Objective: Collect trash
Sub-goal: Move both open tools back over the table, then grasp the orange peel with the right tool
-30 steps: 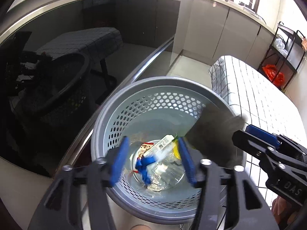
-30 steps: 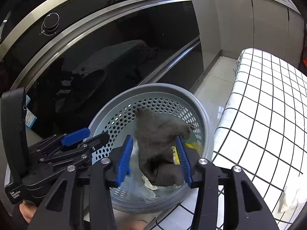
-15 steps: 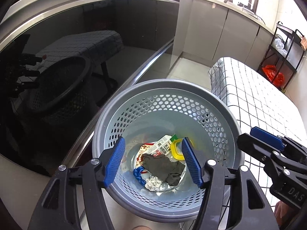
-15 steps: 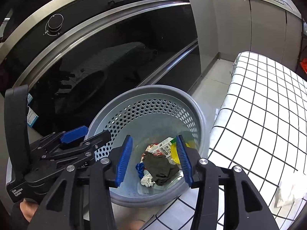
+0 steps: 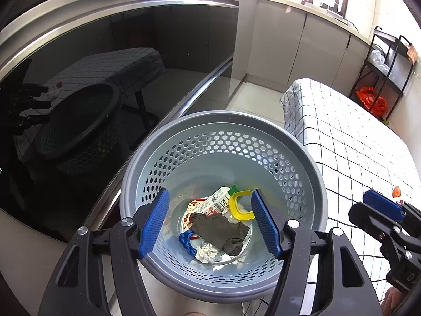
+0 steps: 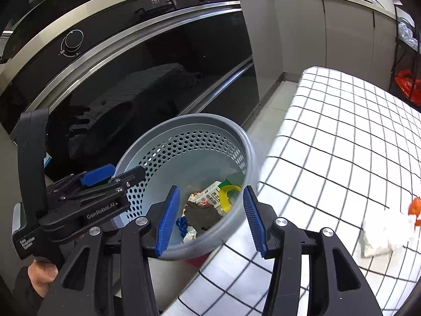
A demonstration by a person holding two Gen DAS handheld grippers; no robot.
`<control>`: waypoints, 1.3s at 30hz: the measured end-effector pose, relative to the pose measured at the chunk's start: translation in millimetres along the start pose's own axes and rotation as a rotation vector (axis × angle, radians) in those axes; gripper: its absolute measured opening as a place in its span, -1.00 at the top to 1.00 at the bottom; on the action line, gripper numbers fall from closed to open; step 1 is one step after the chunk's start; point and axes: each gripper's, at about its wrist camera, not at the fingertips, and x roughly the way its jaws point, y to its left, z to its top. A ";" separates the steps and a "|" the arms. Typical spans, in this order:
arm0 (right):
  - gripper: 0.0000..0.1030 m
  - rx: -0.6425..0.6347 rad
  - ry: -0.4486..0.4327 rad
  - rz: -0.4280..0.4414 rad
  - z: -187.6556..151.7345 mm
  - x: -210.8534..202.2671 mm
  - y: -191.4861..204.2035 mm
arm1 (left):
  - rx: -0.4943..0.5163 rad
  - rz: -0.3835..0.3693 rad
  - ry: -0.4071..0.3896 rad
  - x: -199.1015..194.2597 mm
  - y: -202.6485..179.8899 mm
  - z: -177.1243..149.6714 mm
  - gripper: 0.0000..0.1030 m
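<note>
1. The rag (image 5: 219,230), grey and crumpled, lay at the bottom of the bin (image 5: 181,147) on wrappers, beside a yellow ring (image 5: 238,206).
2. Both the left gripper (image 5: 210,225) and the right gripper (image 6: 210,222) hung over the bin, jaws released and holding nothing.
3. The bin stood between a checked desk (image 6: 342,142) and a dark oven (image 6: 158,65); white paper (image 6: 381,237) lay on the desk, well apart from the bin.

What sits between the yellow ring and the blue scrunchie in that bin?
The dark grey rag, lying across the trash in the basket, between yellow ring and blue scrunchie; left wrist view shows it best.
</note>
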 end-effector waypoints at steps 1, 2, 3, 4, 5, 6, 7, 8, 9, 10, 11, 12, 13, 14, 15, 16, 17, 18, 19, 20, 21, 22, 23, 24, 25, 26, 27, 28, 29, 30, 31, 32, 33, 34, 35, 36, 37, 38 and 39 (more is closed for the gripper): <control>0.01 0.007 -0.001 -0.005 -3.4 -3.4 -2.6 | 0.004 -0.001 -0.002 -0.9 -1.9 -0.4 -0.27; -0.04 0.013 -0.003 -0.012 -7.3 -7.3 -5.4 | 0.008 -0.004 -0.003 -2.5 -4.5 -1.0 -0.28; -0.06 0.017 -0.007 -0.022 -11.9 -11.9 -8.6 | 0.010 -0.011 -0.006 -4.4 -6.9 -1.7 -0.30; -0.08 0.018 -0.011 -0.034 -16.2 -16.4 -11.9 | 0.014 -0.019 -0.011 -7.1 -10.4 -2.4 -0.33; -0.08 0.020 -0.015 -0.048 -20.4 -21.1 -15.5 | 0.019 -0.022 -0.016 -9.3 -14.2 -3.9 -0.35; -0.08 0.024 -0.019 -0.062 -24.9 -26.5 -20.0 | 0.026 -0.025 -0.023 -11.3 -18.4 -4.7 -0.38; -0.09 0.031 -0.023 -0.074 -29.5 -30.3 -24.5 | 0.034 -0.026 -0.029 -12.5 -23.1 -5.4 -0.39; -0.10 0.043 -0.027 -0.086 -33.8 -36.4 -31.2 | 0.042 -0.026 -0.032 -13.5 -28.2 -6.2 -0.40; -0.11 0.061 -0.033 -0.097 -38.0 -43.5 -39.4 | 0.050 -0.028 -0.032 -13.8 -33.1 -6.8 -0.40; -0.11 0.079 -0.040 -0.110 -42.3 -51.1 -48.5 | 0.058 -0.032 -0.030 -13.8 -39.1 -7.6 -0.40; -0.12 0.096 -0.049 -0.126 -48.5 -59.8 -58.6 | 0.063 -0.035 -0.030 -14.3 -44.1 -8.9 -0.40; -0.12 0.110 -0.058 -0.144 -54.3 -70.2 -66.2 | 0.070 -0.038 -0.031 -14.9 -50.2 -9.9 -0.40; -0.14 0.124 -0.068 -0.166 -58.7 -78.4 -75.7 | 0.079 -0.043 -0.032 -15.8 -56.9 -11.3 -0.40; -0.15 0.138 -0.077 -0.187 -63.0 -85.9 -84.9 | 0.087 -0.049 -0.033 -17.0 -63.1 -12.7 -0.40; -0.15 0.153 -0.085 -0.210 -66.7 -94.2 -95.8 | 0.097 -0.057 -0.039 -19.2 -70.6 -14.2 -0.41; -0.16 0.166 -0.090 -0.231 -69.3 -101.1 -104.9 | 0.105 -0.062 -0.044 -20.5 -76.9 -15.5 -0.43; -0.17 0.178 -0.095 -0.252 -72.5 -108.5 -115.7 | 0.117 -0.064 -0.050 -21.8 -84.0 -16.6 -0.45; -0.17 0.190 -0.099 -0.272 -74.2 -114.3 -126.5 | 0.133 -0.066 -0.053 -22.7 -92.5 -18.2 -0.45; -0.17 0.202 -0.101 -0.290 -76.4 -120.3 -136.5 | 0.145 -0.070 -0.052 -22.8 -100.7 -19.1 -0.45; -0.17 0.212 -0.104 -0.307 -78.1 -126.2 -146.9 | 0.156 -0.075 -0.051 -23.3 -108.2 -19.5 -0.45; -0.17 0.219 -0.105 -0.322 -79.1 -131.5 -156.4 | 0.164 -0.080 -0.052 -23.7 -115.3 -19.9 -0.45; -0.17 0.225 -0.104 -0.338 -79.0 -135.9 -165.7 | 0.170 -0.087 -0.053 -24.3 -122.5 -20.0 -0.45; -0.17 0.229 -0.106 -0.353 -77.8 -139.7 -174.6 | 0.174 -0.097 -0.054 -25.4 -129.8 -20.4 -0.45; -0.18 0.231 -0.107 -0.363 -77.8 -142.5 -183.3 | 0.179 -0.104 -0.054 -26.0 -137.4 -20.9 -0.45; -0.19 0.233 -0.107 -0.373 -78.3 -146.1 -193.2 | 0.186 -0.115 -0.054 -27.1 -146.0 -21.3 -0.46; -0.19 0.236 -0.108 -0.381 -77.4 -148.2 -201.1 | 0.191 -0.128 -0.055 -28.3 -153.9 -21.3 -0.47; -0.19 0.239 -0.107 -0.386 -75.9 -148.3 -207.5 | 0.197 -0.137 -0.056 -29.7 -161.1 -21.4 -0.49; -0.19 0.242 -0.105 -0.388 -74.3 -147.8 -214.2 | 0.206 -0.149 -0.059 -31.5 -170.6 -21.2 -0.51; -0.19 0.248 -0.103 -0.389 -73.1 -147.3 -221.5 | 0.214 -0.155 -0.063 -33.1 -178.3 -21.5 -0.51; -0.19 0.253 -0.101 -0.389 -72.1 -146.9 -227.8 | 0.226 -0.161 -0.070 -35.0 -188.0 -20.8 -0.51; -0.19 0.258 -0.099 -0.385 -70.3 -146.0 -233.2 | 0.234 -0.164 -0.077 -36.6 -196.2 -20.0 -0.52; -0.19 0.264 -0.098 -0.382 -68.6 -143.0 -237.2 | 0.240 -0.169 -0.086 -38.0 -204.8 -18.5 -0.53; -0.19 0.272 -0.099 -0.377 -68.0 -141.2 -241.6 | 0.242 -0.173 -0.093 -38.8 -213.1 -16.7 -0.55; -0.19 0.281 -0.099 -0.369 -67.5 -139.4 -245.7 | 0.242 -0.182 -0.100 -39.4 -222.1 -14.5 -0.57; -0.19 0.292 -0.099 -0.361 -67.1 -137.3 -249.3 | 0.240 -0.188 -0.103 -39.1 -228.7 -13.1 -0.57; -0.19 0.303 -0.099 -0.353 -66.8 -135.8 -253.4 | 0.238 -0.193 -0.107 -39.1 -234.9 -12.4 -0.58; -0.19 0.310 -0.096 -0.348 -66.2 -133.5 -257.0 | 0.239 -0.196 -0.111 -38.2 -241.9 -11.8 -0.58; -0.19 0.314 -0.091 -0.345 -65.5 -130.2 -260.0 | 0.243 -0.197 -0.117 -37.2 -248.1 -11.8 -0.58; -0.19 0.315 -0.082 -0.339 -64.7 -126.2 -262.3 | 0.246 -0.192 -0.123 -35.4 -253.6 -11.8 -0.58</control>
